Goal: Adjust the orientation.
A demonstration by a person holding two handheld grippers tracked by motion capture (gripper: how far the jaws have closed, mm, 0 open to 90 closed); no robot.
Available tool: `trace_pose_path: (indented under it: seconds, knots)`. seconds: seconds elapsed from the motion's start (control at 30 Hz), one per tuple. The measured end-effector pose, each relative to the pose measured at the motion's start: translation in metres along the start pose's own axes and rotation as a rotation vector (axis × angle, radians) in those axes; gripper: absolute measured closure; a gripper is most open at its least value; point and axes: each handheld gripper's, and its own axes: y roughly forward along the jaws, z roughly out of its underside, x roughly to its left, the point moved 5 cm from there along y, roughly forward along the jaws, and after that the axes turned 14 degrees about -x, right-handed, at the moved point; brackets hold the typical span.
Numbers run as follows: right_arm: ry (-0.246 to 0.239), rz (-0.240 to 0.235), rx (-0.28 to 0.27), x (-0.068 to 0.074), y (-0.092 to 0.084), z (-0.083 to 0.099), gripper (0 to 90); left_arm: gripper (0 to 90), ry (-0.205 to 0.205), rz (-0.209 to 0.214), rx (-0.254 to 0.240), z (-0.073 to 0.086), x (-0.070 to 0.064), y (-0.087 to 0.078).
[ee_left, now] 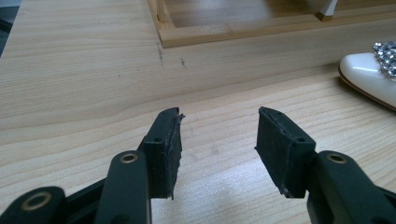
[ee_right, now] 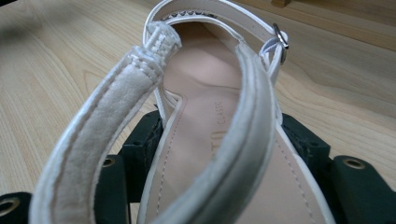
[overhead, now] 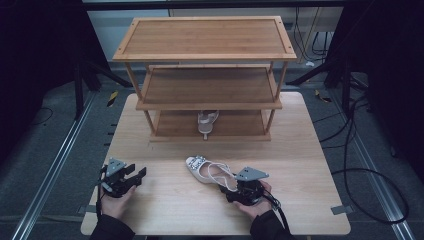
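High view shows our right hand-held gripper (overhead: 239, 189) at the heel of the white sandal (overhead: 207, 171) on the tabletop (overhead: 165, 210), apparently pinching its sides; our left hand-held gripper (overhead: 137, 175) rests spread and empty.

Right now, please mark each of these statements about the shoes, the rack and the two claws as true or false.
1. The left claw is open and holds nothing. True.
2. The white shoe on the table lies between the jaws of the right claw. True.
3. The second shoe stands on the top shelf of the rack. False: it stands on the bottom shelf.
4. The shoe on the table is black. False: it is white, with stones on the toe.
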Motion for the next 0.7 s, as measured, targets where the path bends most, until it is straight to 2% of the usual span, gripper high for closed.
trace_pose_path:
  seconds: [0.2,0.23,0.27,0.43,0.57,0.7]
  knots:
    - [-0.002,0.031,-0.004,0.003,-0.003,-0.003,40.5,48.9,-0.005,0.002,0.000,0.000,0.001,0.000]
    - [-0.003,0.036,-0.013,0.003,-0.003,-0.004,40.5,48.8,-0.005,0.001,0.000,0.000,0.001,0.000]
    - [0.021,0.036,-0.031,0.001,-0.006,-0.006,40.5,48.9,-0.005,0.000,0.000,0.000,0.001,0.000]
    - [0.039,0.050,-0.067,-0.002,-0.013,-0.016,40.4,48.9,-0.003,-0.005,-0.001,-0.001,0.001,-0.001]
    - [0.048,0.094,-0.102,-0.010,-0.023,-0.025,40.4,48.9,0.000,-0.006,-0.003,-0.001,0.001,-0.001]
    - [0.074,0.180,-0.129,-0.029,-0.036,-0.033,40.4,48.9,0.001,-0.006,-0.002,-0.002,0.001,-0.001]
